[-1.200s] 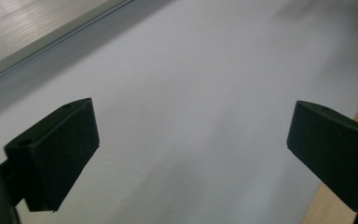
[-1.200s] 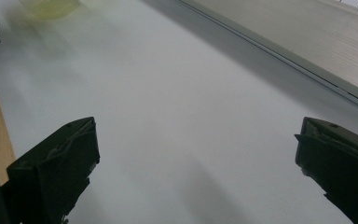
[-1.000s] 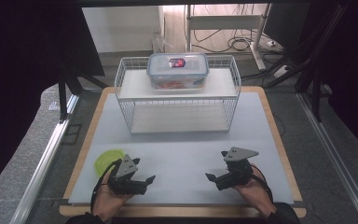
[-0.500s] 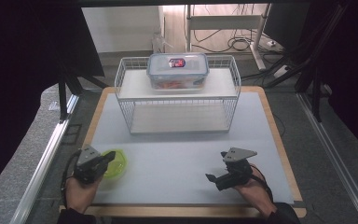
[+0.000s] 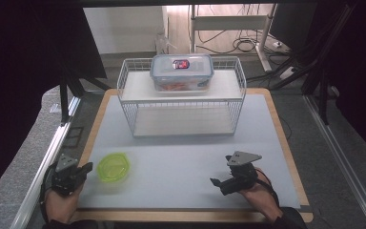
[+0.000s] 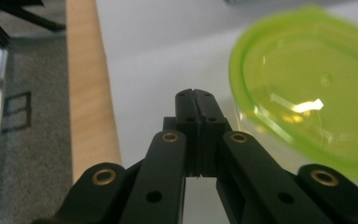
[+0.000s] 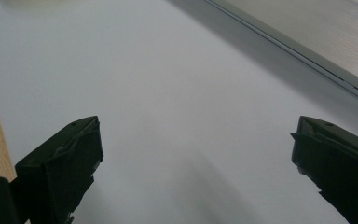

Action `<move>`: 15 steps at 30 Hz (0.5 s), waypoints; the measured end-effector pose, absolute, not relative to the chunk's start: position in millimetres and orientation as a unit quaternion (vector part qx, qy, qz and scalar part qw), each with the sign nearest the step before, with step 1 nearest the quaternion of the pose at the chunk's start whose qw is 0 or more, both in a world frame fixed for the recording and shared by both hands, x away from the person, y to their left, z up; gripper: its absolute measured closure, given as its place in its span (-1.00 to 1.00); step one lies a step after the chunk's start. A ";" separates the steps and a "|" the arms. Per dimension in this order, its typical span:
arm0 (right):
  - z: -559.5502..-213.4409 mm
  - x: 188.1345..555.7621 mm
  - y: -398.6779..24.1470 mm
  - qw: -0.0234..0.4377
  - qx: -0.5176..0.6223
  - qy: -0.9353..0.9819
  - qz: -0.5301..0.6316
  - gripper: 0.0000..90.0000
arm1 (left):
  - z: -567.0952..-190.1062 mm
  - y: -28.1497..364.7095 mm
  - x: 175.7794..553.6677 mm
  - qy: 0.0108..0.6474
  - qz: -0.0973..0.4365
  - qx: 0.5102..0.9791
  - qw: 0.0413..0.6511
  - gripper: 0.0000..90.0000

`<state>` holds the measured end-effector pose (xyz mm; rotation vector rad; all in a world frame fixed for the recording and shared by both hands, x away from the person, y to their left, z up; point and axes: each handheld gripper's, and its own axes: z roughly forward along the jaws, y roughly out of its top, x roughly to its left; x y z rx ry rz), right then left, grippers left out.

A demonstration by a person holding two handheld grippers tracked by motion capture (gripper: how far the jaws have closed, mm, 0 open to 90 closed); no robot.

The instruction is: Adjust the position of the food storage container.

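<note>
High view is showing the left gripper (image 5: pixel 86 168) sitting just left of the green lid (image 5: pixel 114 166), left gripper view is showing its jaws pressing together empty beside that lid (image 6: pixel 307 98), so nudging gently seems wise, while right gripper view is showing the right gripper (image 7: pixel 193 154) gaping wide, well right of the lid.

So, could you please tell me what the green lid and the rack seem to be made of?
Green lid: probably translucent plastic, glossy; light glints off it and the mat shows through. Rack: apparently white-coated metal wire, judging by its thin grid walls, with flat pale shelf boards, material unclear.
</note>
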<state>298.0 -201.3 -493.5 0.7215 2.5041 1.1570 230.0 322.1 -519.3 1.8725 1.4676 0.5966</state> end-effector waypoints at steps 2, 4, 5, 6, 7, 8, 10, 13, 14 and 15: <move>-494.0 297.6 -200.4 0.145 0.249 0.870 0.400 -0.96 | -523.2 320.4 229.3 0.561 0.214 0.725 0.338 1.00; -494.0 297.2 -199.7 0.146 0.249 0.871 0.398 -0.96 | -525.7 318.4 229.4 0.557 0.199 0.732 0.339 1.00; -493.9 297.0 -199.6 0.146 0.248 0.872 0.397 -0.96 | -526.9 317.7 229.8 0.556 0.192 0.733 0.341 1.00; -494.0 296.7 -199.3 0.147 0.248 0.872 0.396 -0.96 | -528.3 317.3 230.6 0.555 0.185 0.735 0.342 1.00; -494.1 296.6 -199.0 0.149 0.247 0.873 0.394 -0.96 | -529.8 316.8 231.5 0.556 0.177 0.736 0.343 1.00; -494.3 296.7 -198.9 0.150 0.246 0.873 0.392 -0.96 | -530.7 316.4 232.2 0.555 0.173 0.738 0.342 1.00; -494.8 296.8 -198.6 0.149 0.246 0.874 0.390 -0.96 | -532.0 315.0 234.1 0.552 0.162 0.742 0.344 1.00; -494.9 296.6 -198.2 0.150 0.246 0.875 0.390 -0.96 | -533.4 312.6 236.5 0.549 0.152 0.746 0.344 1.00; -495.1 296.6 -197.9 0.150 0.246 0.875 0.390 -0.96 | -533.8 311.6 237.4 0.547 0.148 0.749 0.344 1.00; -495.3 296.6 -197.6 0.149 0.246 0.875 0.390 -0.96 | -534.3 310.1 238.4 0.545 0.146 0.750 0.344 1.00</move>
